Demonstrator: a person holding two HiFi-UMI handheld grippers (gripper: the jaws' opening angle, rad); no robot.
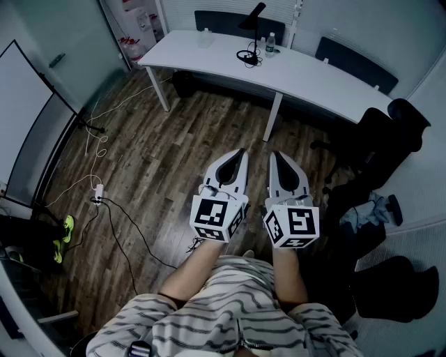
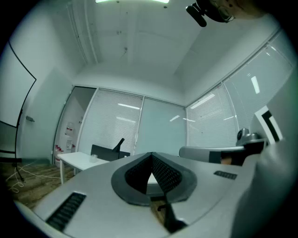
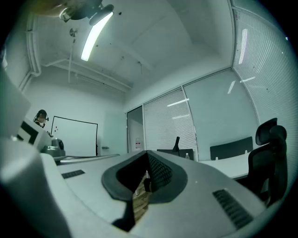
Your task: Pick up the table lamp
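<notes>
Held left gripper (image 1: pixel 240 156) and right gripper (image 1: pixel 276 159) pinched closed, empty, lamp (image 1: pixel 252 15) far ahead of the jaws. Judged approach step; next called for walking closer, spreading jaws.
</notes>
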